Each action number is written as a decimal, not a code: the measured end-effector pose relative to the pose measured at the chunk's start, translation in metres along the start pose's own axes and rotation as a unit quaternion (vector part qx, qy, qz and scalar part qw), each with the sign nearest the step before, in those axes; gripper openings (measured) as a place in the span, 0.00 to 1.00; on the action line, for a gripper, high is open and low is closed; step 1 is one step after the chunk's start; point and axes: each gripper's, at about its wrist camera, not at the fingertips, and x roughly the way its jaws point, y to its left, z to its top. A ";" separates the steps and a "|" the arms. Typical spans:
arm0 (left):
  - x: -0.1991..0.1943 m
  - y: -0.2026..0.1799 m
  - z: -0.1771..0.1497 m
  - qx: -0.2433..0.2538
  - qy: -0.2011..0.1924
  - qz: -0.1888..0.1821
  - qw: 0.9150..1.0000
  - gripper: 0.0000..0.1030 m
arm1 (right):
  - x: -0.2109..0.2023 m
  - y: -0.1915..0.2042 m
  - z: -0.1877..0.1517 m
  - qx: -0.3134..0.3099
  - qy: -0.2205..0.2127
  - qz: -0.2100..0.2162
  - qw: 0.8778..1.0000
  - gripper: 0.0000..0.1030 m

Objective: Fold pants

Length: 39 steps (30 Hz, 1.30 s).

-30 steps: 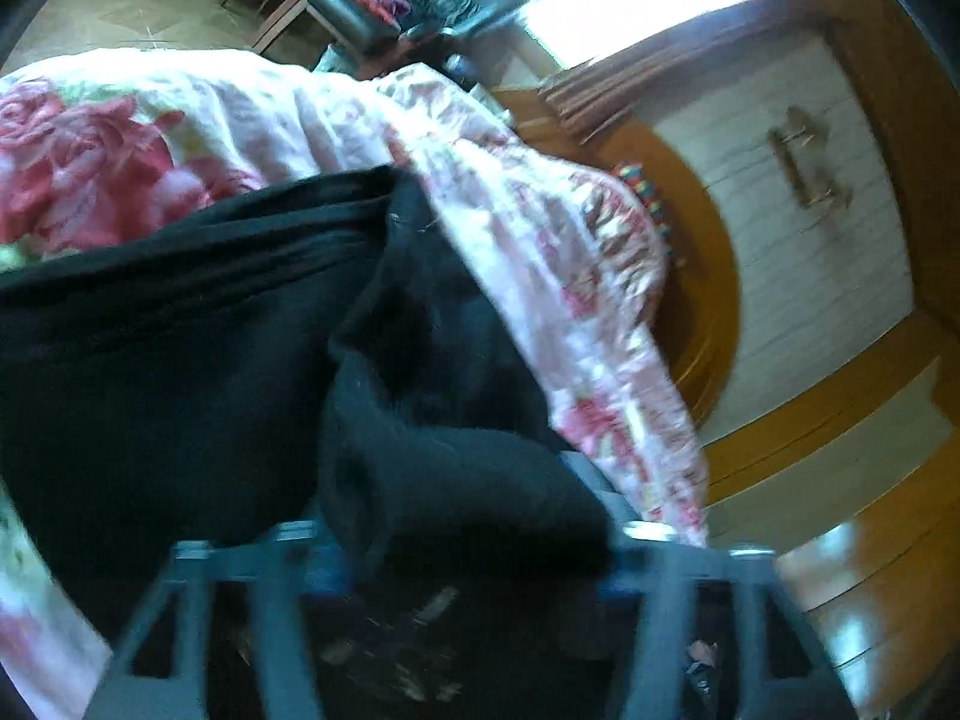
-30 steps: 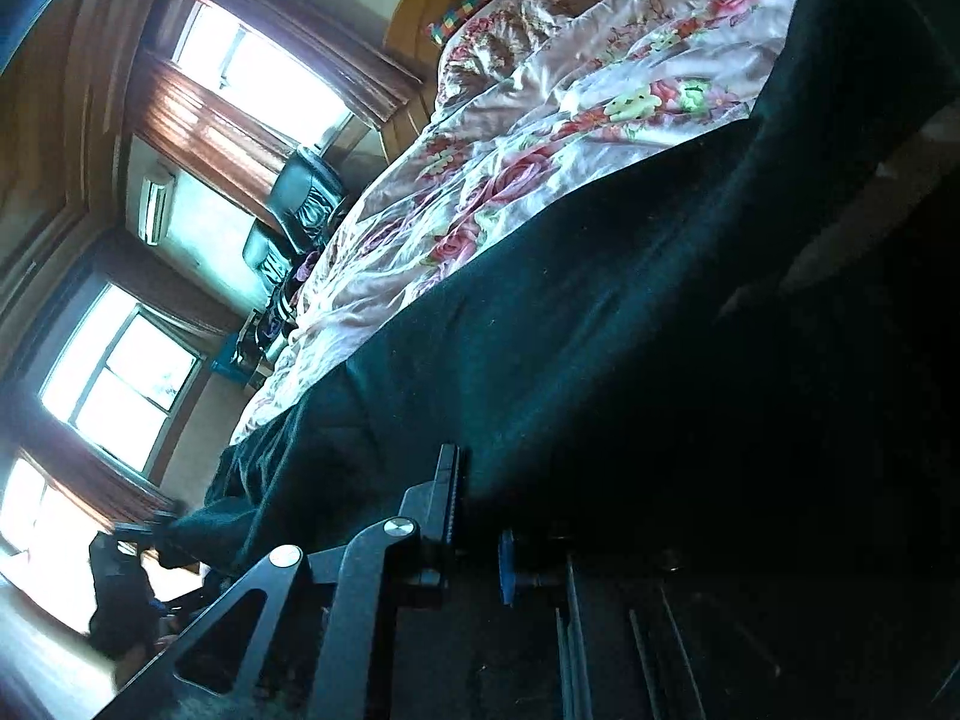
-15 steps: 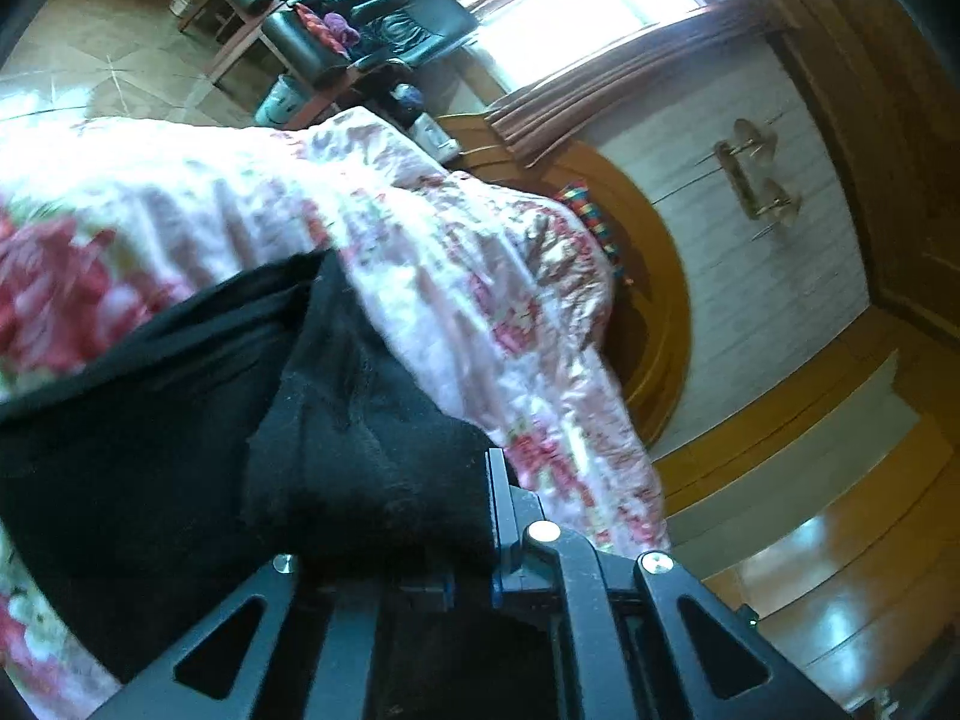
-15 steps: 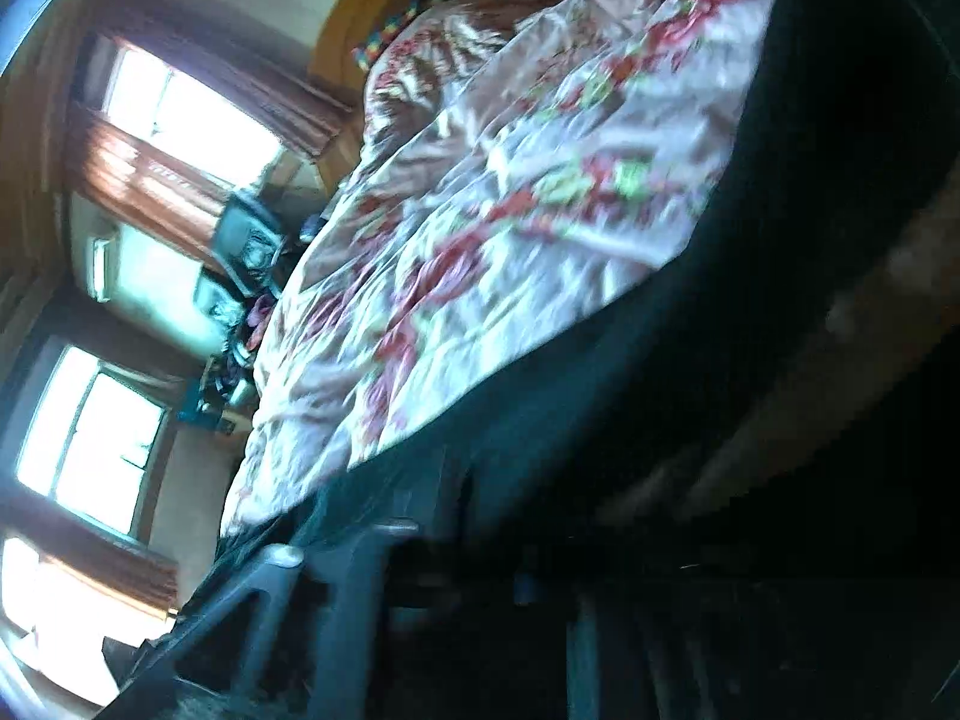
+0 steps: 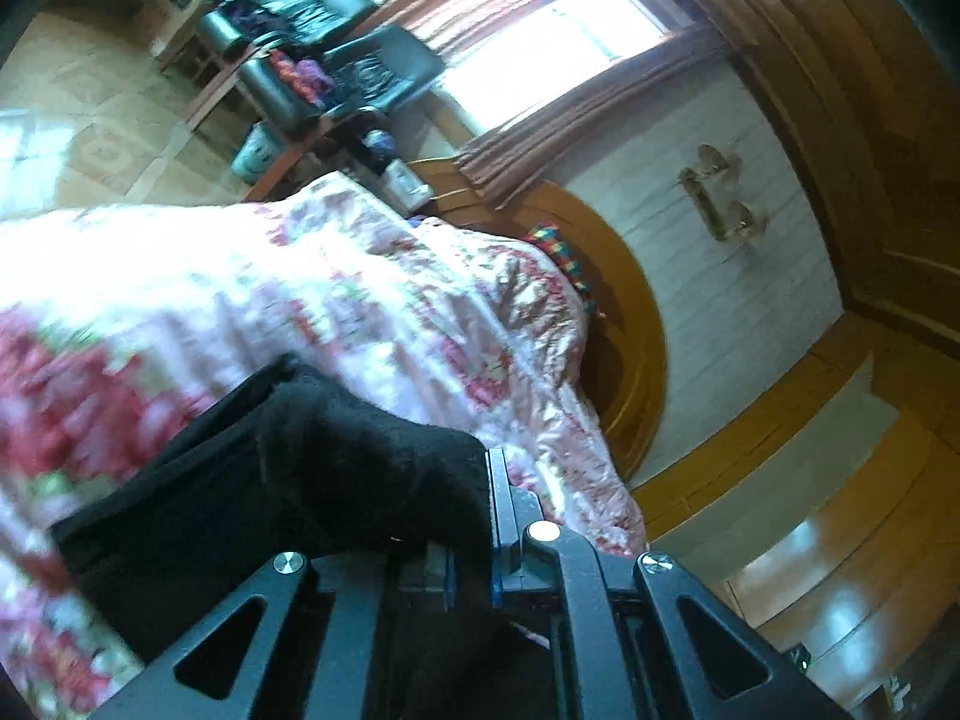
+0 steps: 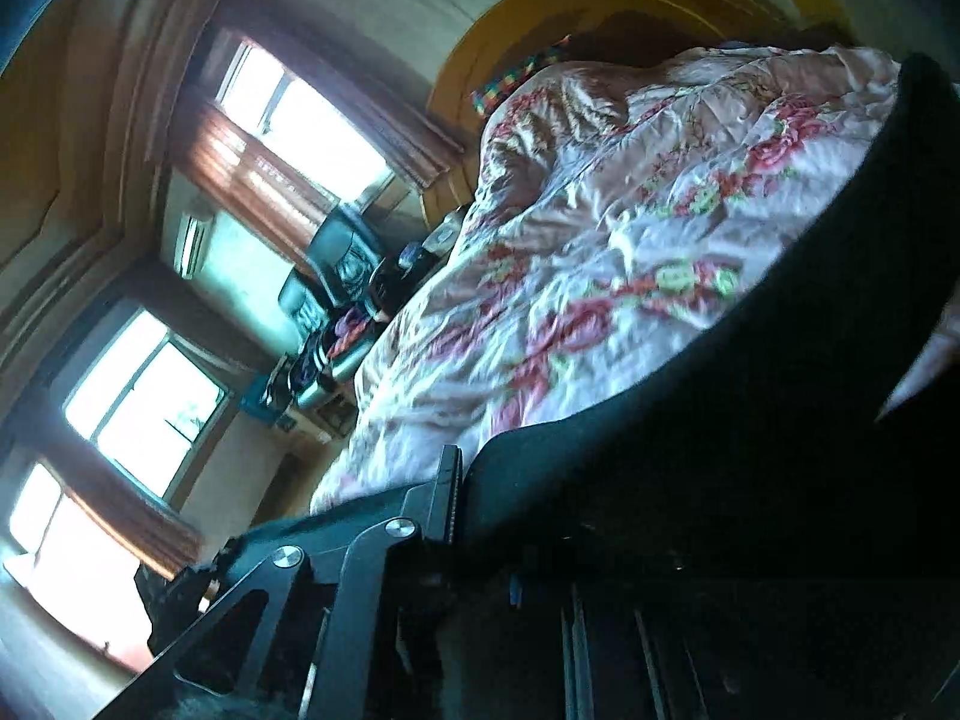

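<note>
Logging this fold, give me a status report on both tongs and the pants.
Left tongs shut on black fabric pants. Right tongs shut on same pants. Pants over pink floral satin quilt. Nothing in the way.

Black pants: bunched cloth covers the left gripper fingertips; contact point unseen. Lower portion cut off by frame edge.
Right gripper: only one finger discernible; the other lost in dark fabric, closure undeterminable.
Floral bedspread: near side motion-blurred.
Items on distant chairs: too small to identify.
</note>
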 end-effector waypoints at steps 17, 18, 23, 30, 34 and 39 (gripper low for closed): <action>-0.031 0.059 -0.045 -0.051 -0.022 0.097 0.994 0.06 | 0.015 -0.036 -0.107 -0.051 0.106 -0.057 0.991 0.12; -0.031 0.058 -0.046 -0.048 -0.022 0.101 0.993 0.06 | 0.015 -0.039 -0.109 -0.045 0.110 -0.057 0.991 0.12; -0.040 0.051 -0.054 -0.041 -0.025 0.135 0.990 0.06 | 0.012 -0.026 -0.113 -0.082 0.117 -0.049 0.989 0.12; -0.036 0.049 -0.054 -0.017 -0.015 0.194 0.981 0.06 | 0.023 -0.038 -0.127 -0.066 0.162 -0.055 0.983 0.12; -0.016 0.055 -0.052 -0.007 0.023 0.260 0.965 0.07 | 0.029 -0.045 -0.130 -0.054 0.177 -0.057 0.981 0.11; -0.004 0.061 -0.052 -0.016 0.042 0.292 0.955 0.07 | 0.032 -0.046 -0.132 -0.037 0.189 -0.060 0.979 0.11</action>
